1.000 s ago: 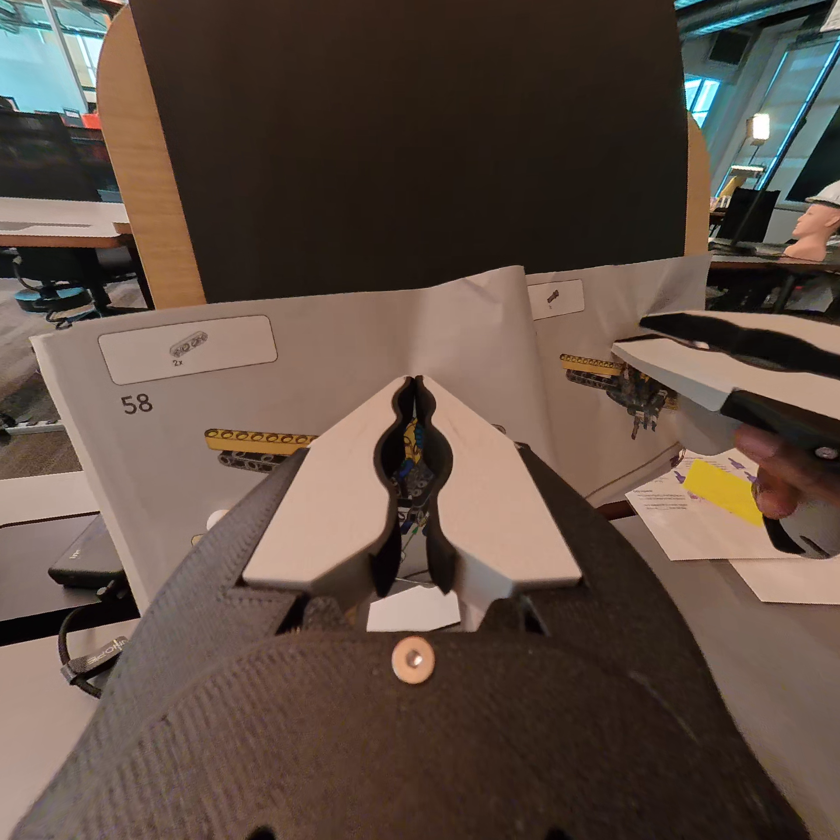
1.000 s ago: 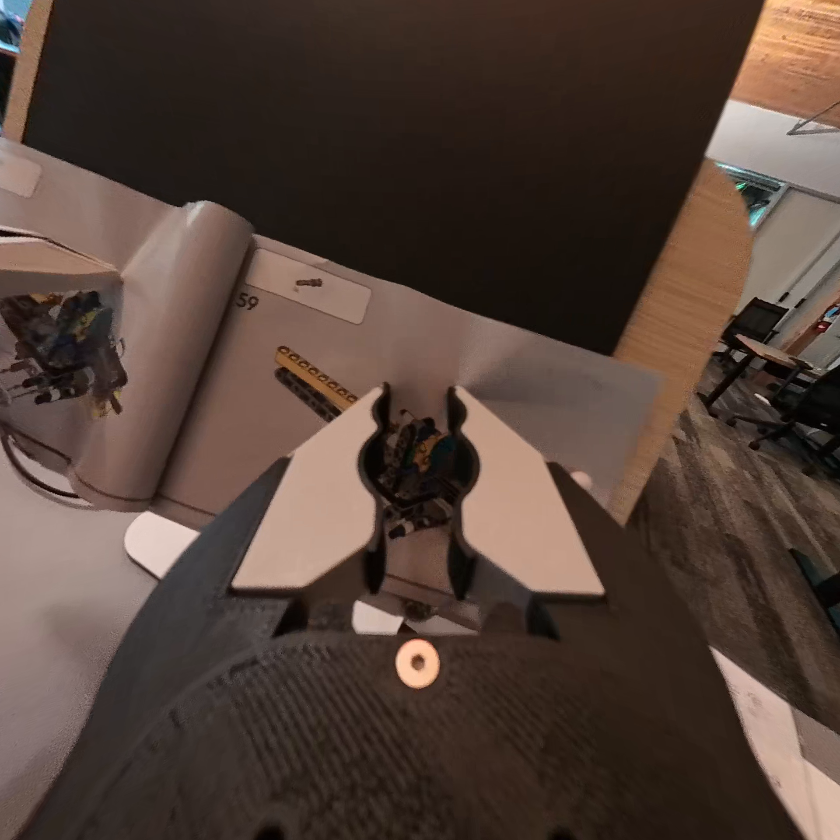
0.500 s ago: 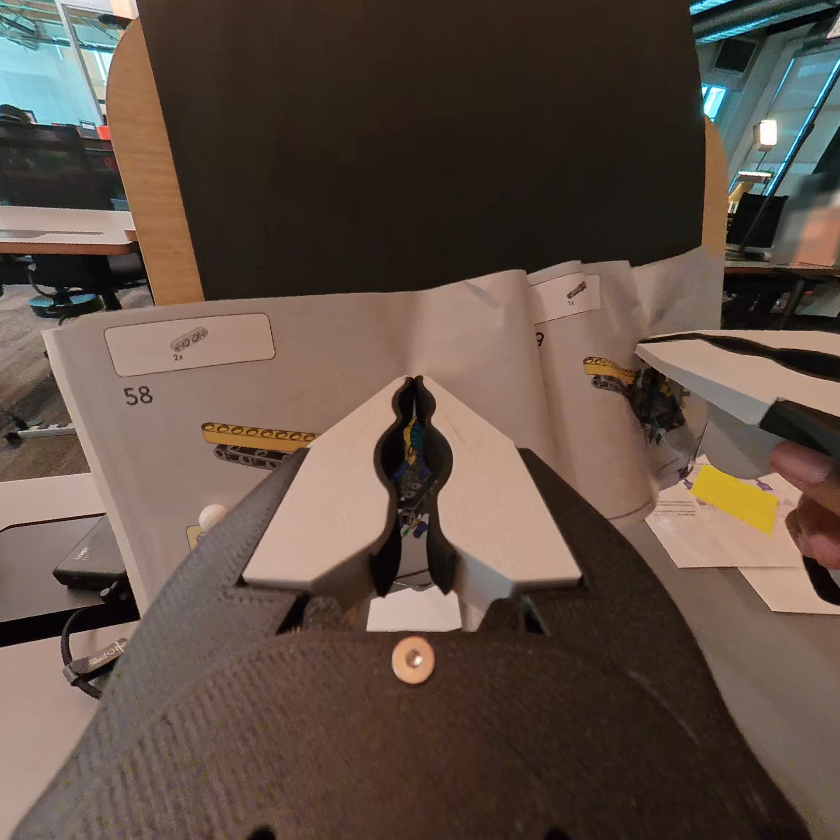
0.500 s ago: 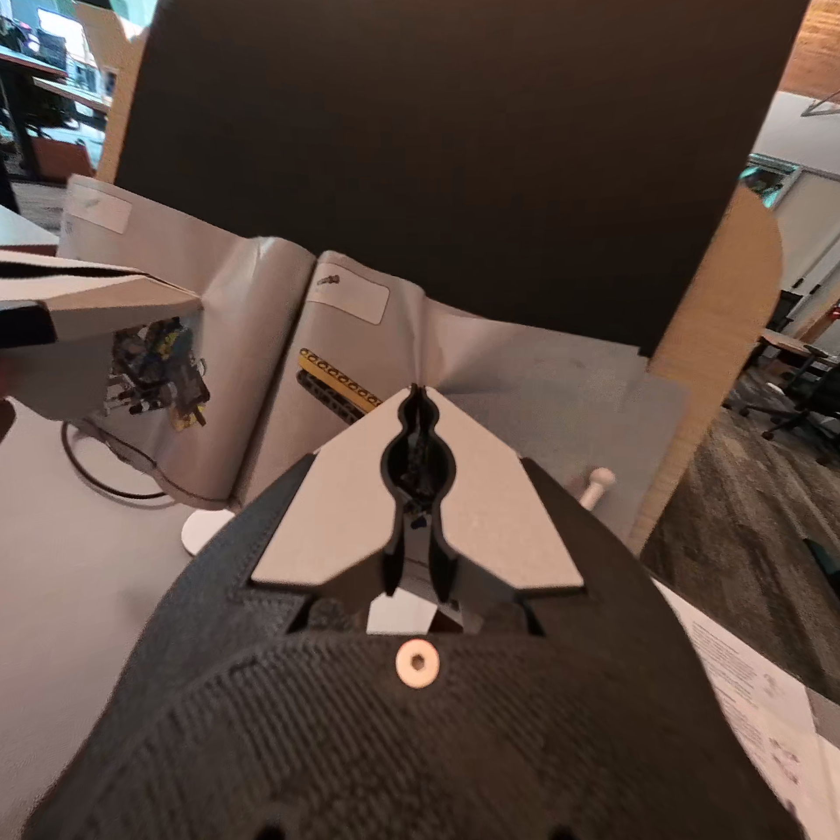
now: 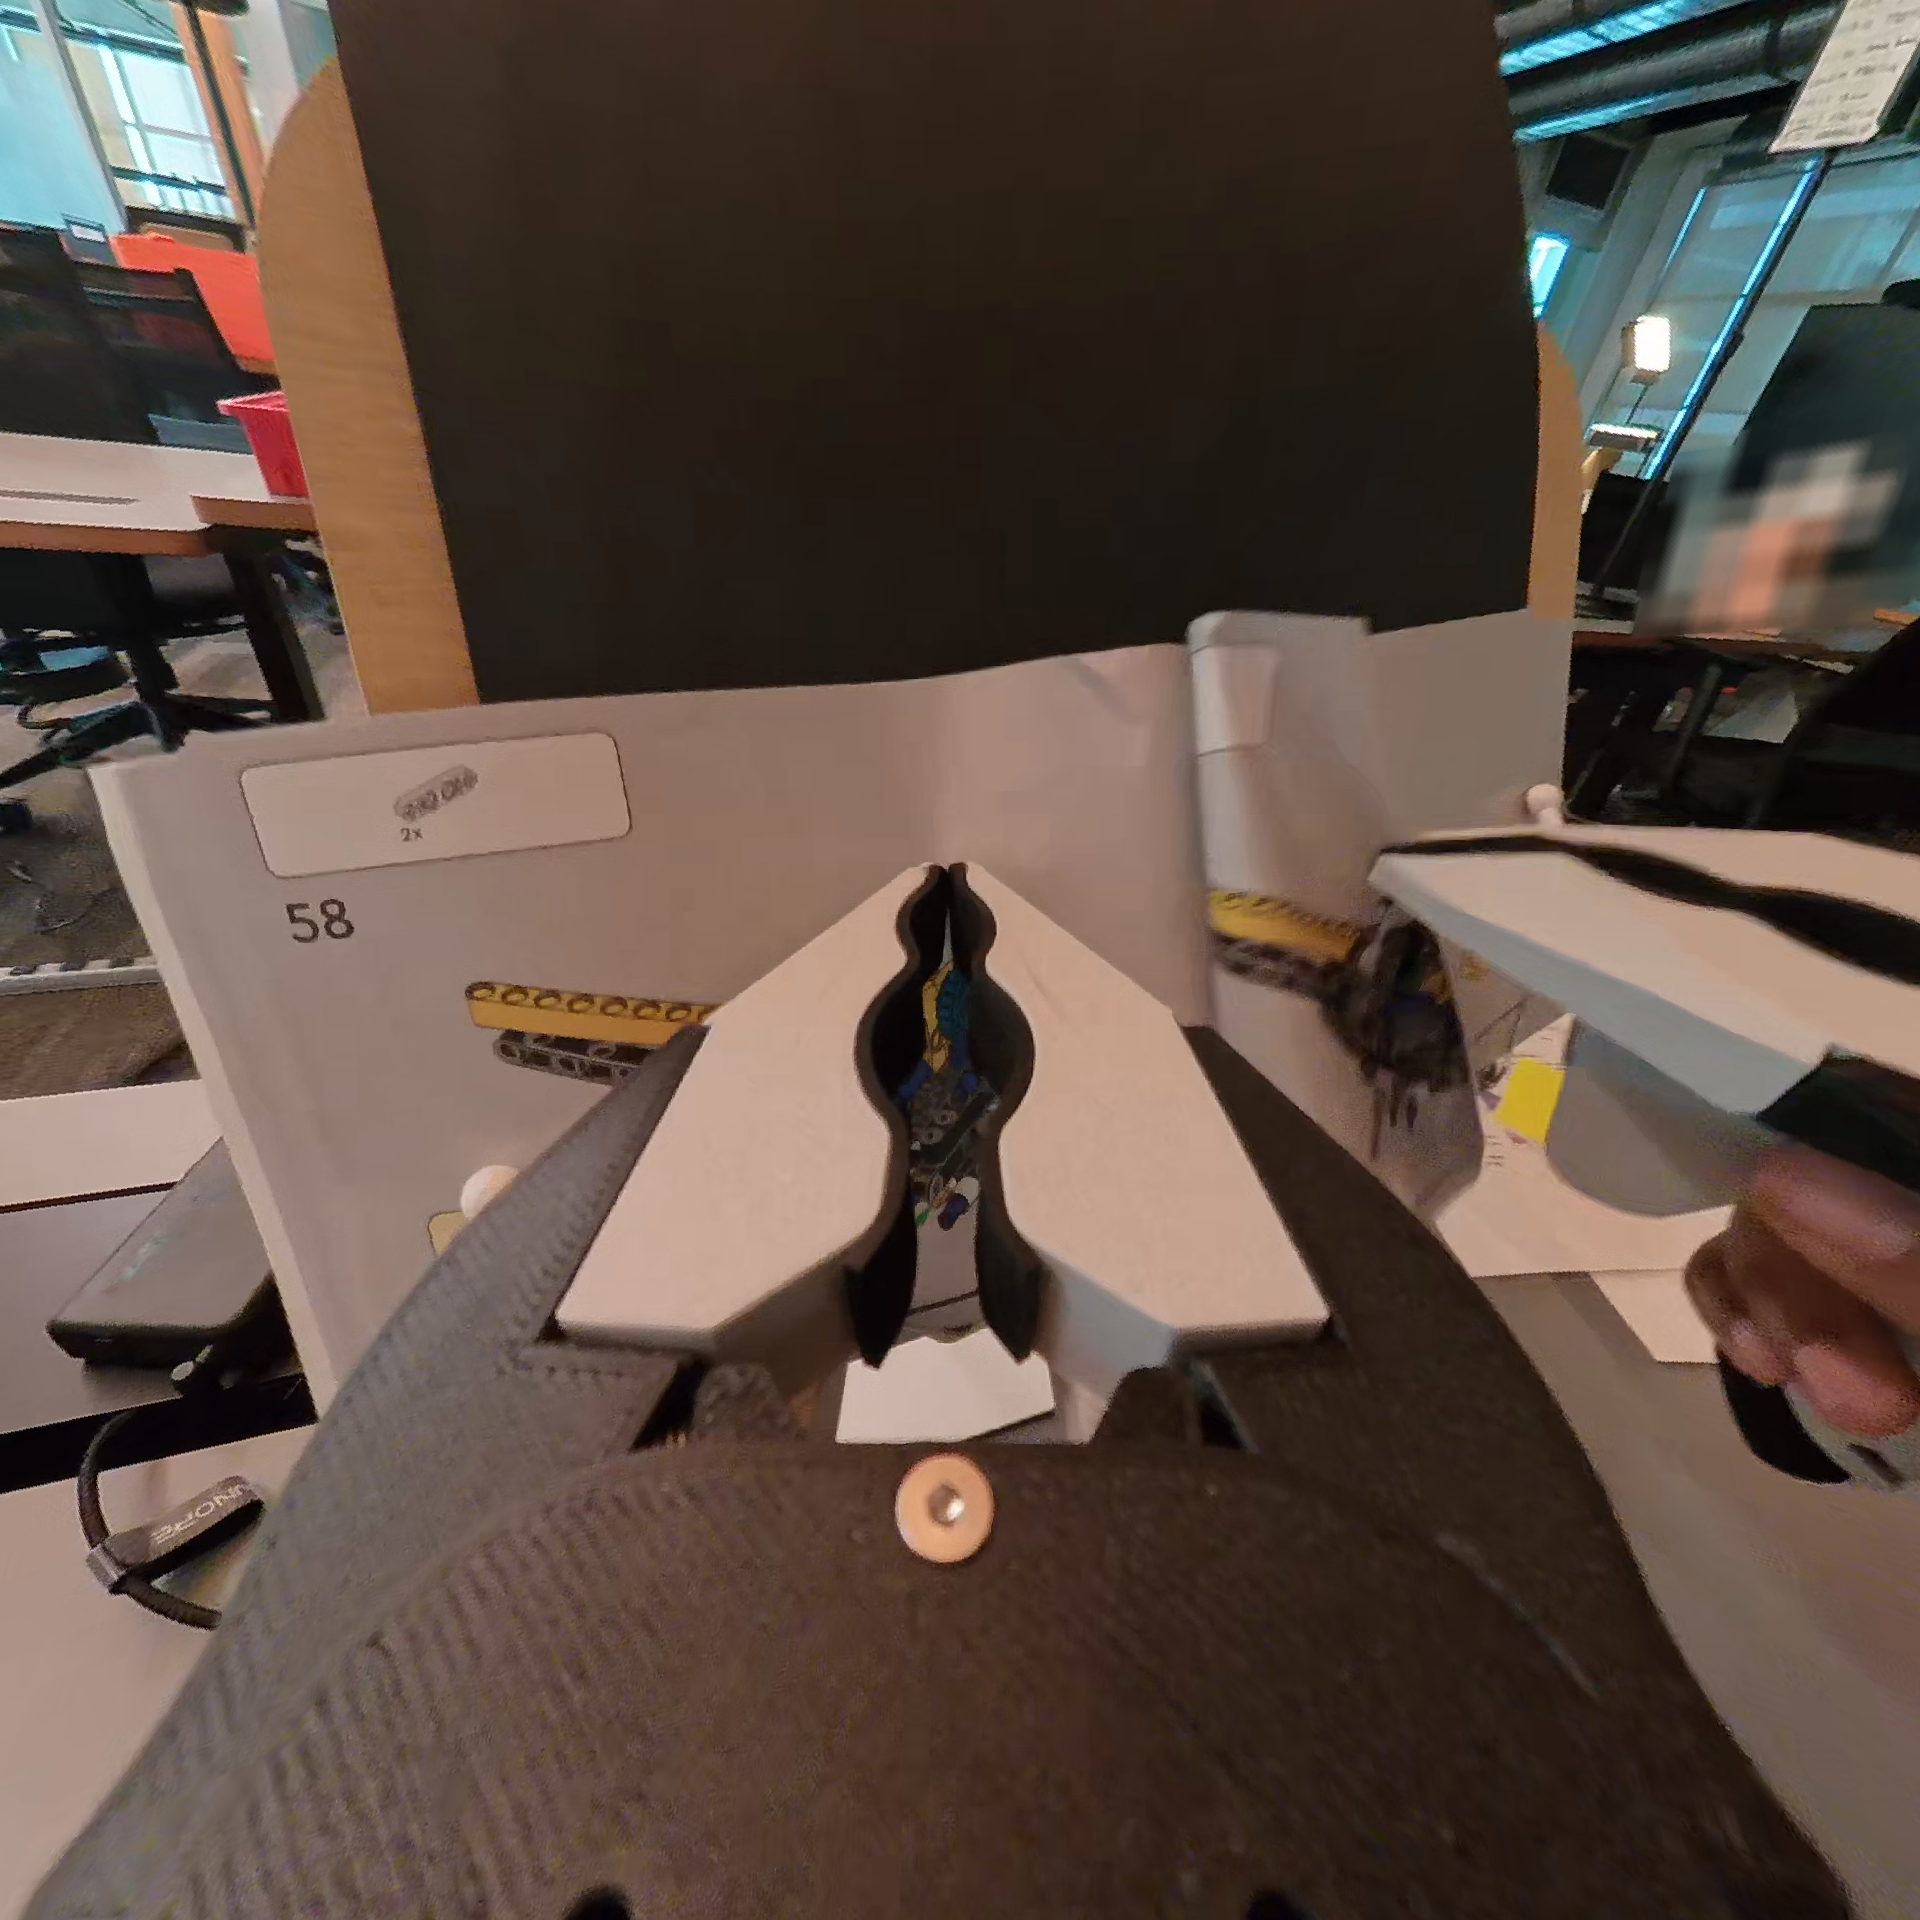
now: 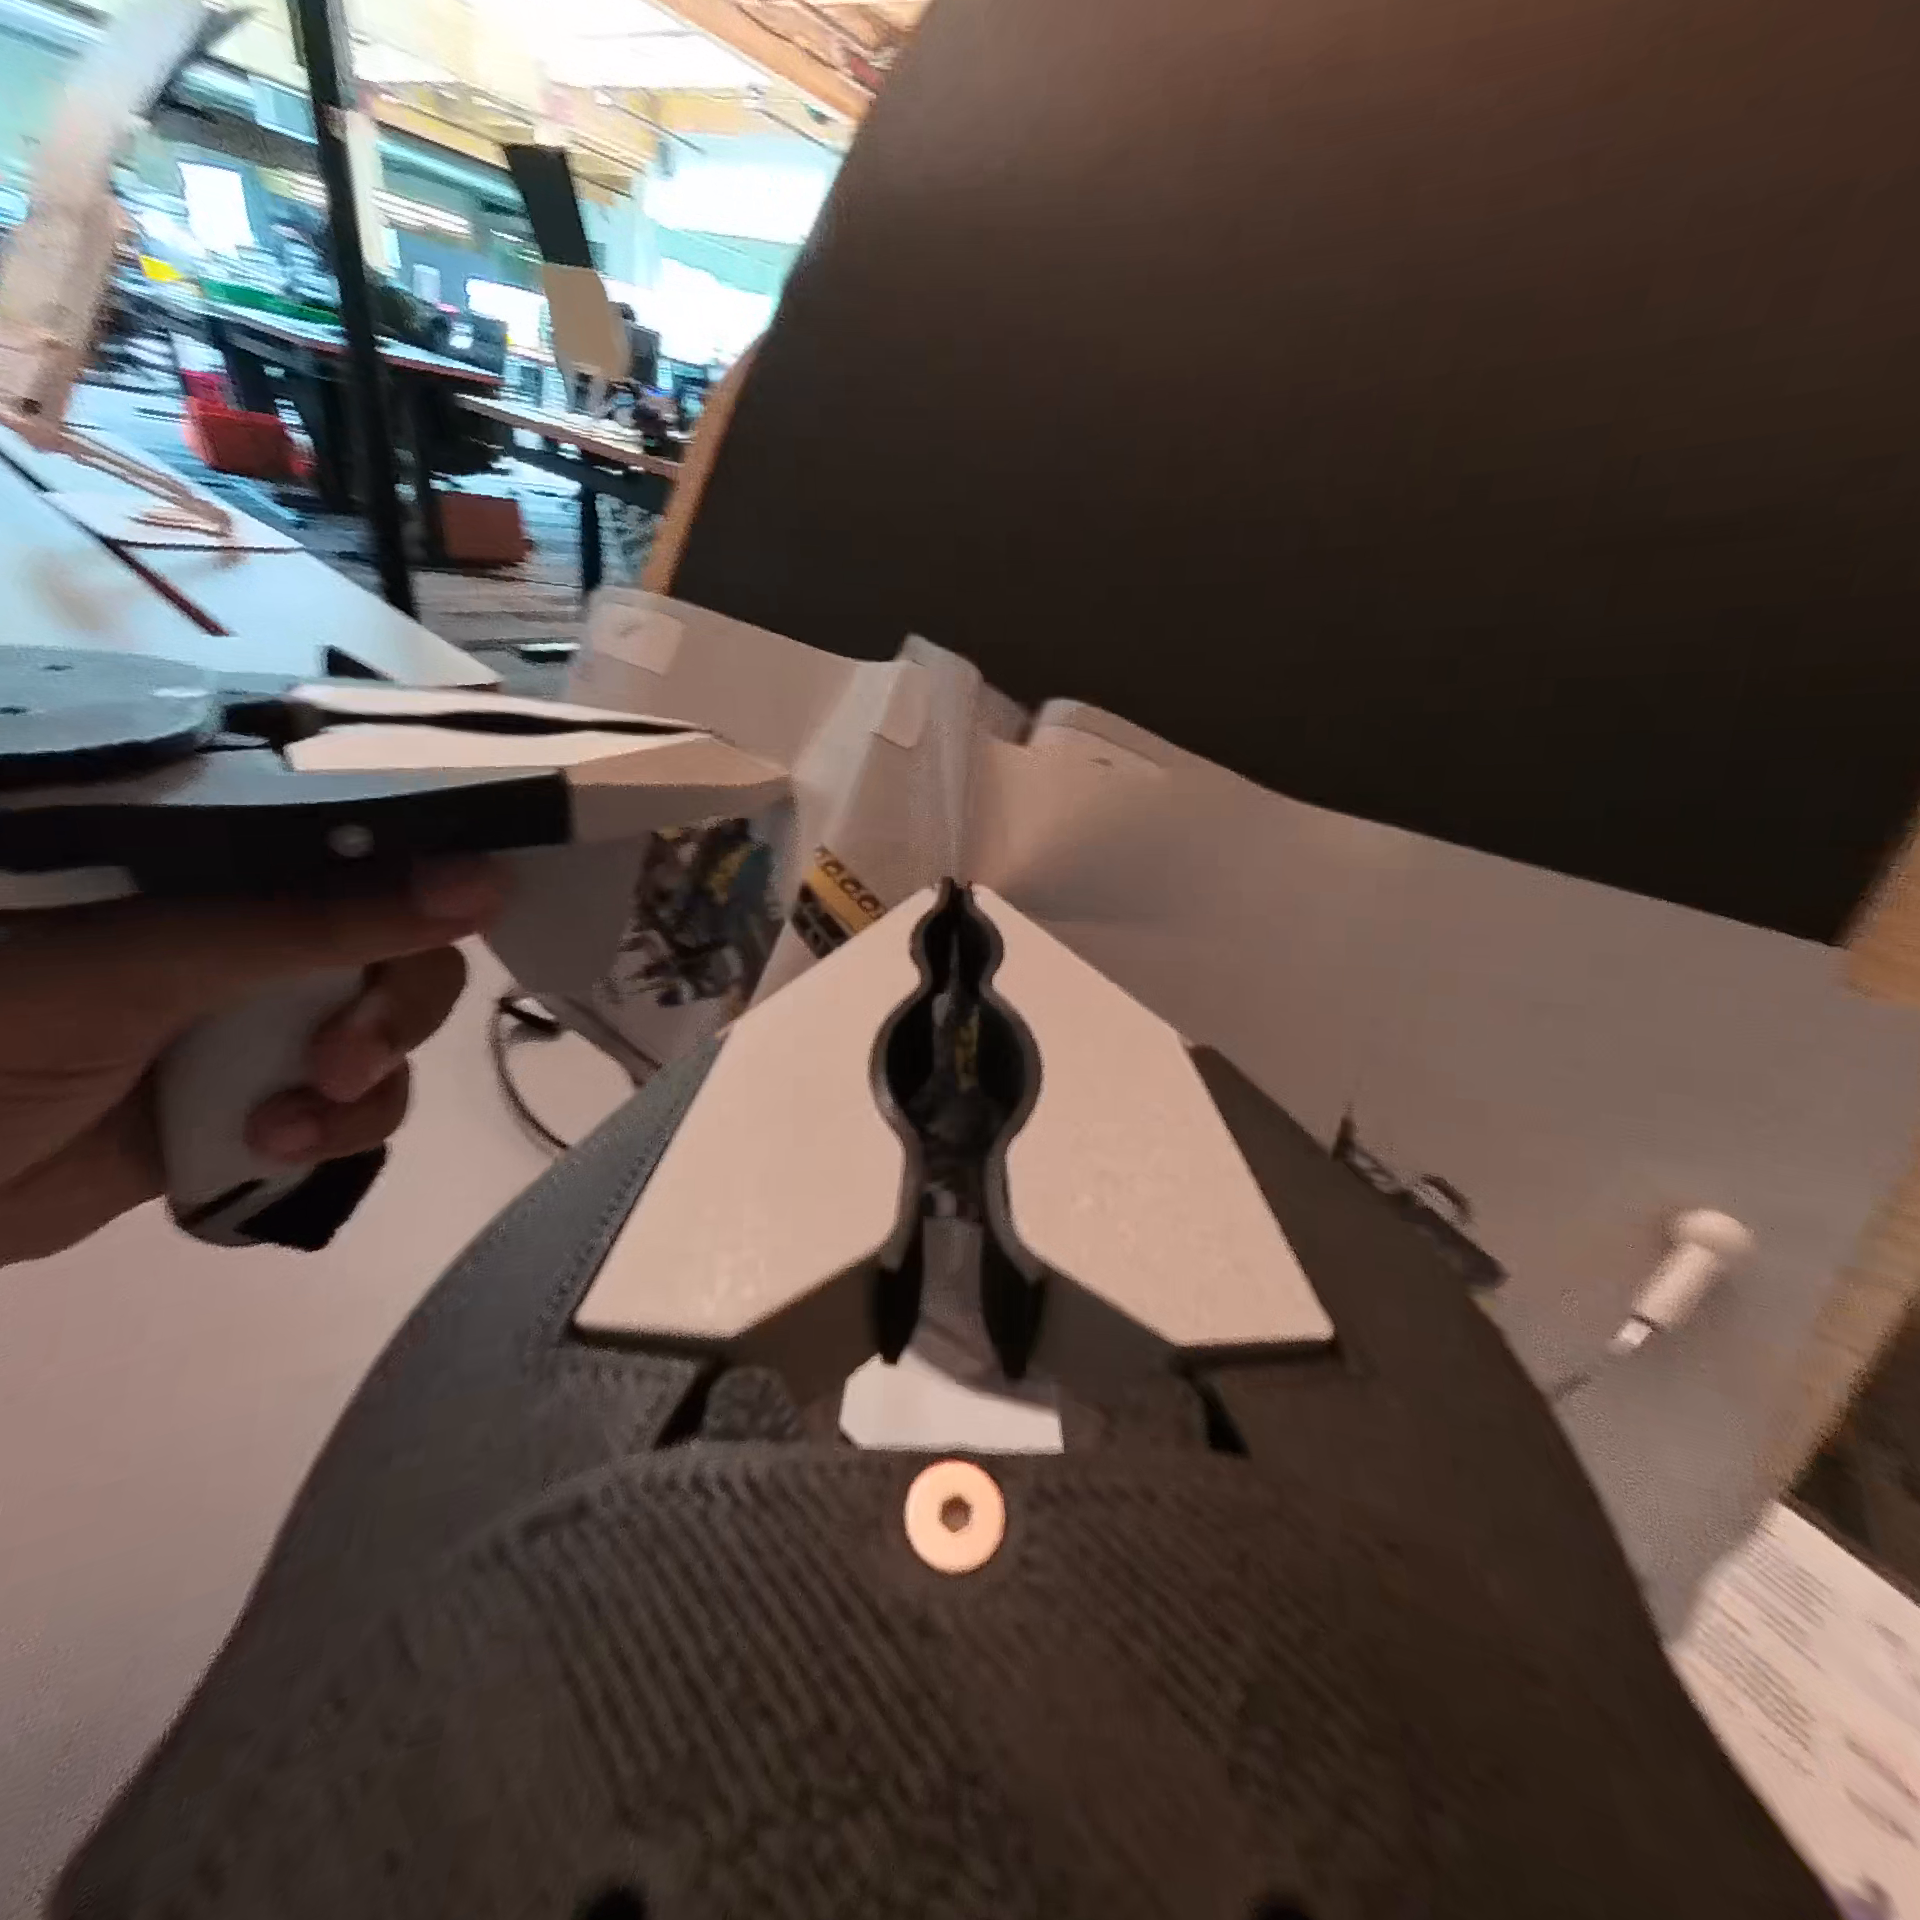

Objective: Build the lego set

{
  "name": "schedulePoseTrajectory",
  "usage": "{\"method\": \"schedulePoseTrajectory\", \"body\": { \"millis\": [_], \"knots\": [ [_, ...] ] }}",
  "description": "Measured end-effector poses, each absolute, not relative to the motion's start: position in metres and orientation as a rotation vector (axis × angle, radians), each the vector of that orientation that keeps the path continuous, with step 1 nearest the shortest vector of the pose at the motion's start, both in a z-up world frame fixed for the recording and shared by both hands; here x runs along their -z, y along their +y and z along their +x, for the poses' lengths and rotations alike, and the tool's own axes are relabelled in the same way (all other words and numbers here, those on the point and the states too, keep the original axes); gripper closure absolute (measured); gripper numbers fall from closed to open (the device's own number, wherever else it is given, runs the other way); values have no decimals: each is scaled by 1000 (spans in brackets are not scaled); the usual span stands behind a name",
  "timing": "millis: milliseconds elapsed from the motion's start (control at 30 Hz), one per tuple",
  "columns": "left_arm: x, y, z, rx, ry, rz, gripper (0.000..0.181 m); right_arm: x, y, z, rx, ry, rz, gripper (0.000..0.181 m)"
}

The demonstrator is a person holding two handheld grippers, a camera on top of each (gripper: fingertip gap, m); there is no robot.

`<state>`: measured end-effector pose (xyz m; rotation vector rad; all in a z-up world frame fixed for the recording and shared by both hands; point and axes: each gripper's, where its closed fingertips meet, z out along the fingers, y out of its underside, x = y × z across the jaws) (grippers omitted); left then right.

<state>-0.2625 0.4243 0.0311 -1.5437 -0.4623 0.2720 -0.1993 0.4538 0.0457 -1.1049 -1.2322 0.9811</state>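
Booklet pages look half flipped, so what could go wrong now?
1. The curled page stands mid-turn beside the right tool; it may flop back, or crease if pushed.
2. The booklet only leans on the black board; a hard nudge might slide or tip it.
3. The left tool is close by, so the two tools could bump.

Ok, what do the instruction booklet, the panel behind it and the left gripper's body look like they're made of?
Instruction booklet: thin paper, slightly glossy; its pages curl and crease. Panel behind it: matte black face, possibly felt or board, with a wood-look edge. Left gripper: body looks like 3D-printed black plastic, given the fine ridged layer lines; its fingers look like smooth pale plastic.
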Motion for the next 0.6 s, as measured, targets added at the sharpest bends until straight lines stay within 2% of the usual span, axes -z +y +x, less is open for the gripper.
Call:
{"method": "schedulePoseTrajectory", "body": {
  "millis": [333,467,600],
  "knots": [
    [-58,388,-273,-139,-455,-1521,181,-52,356,-174,-1278,-1485,-736,170],
    [-55,382,-281,-149,-455,-1533,181,-106,403,-128,-1200,-1046,-661,180],
    [-55,379,-281,-121,-445,-1533,181,-110,500,-101,-1274,-619,-986,181]
  ]
}}
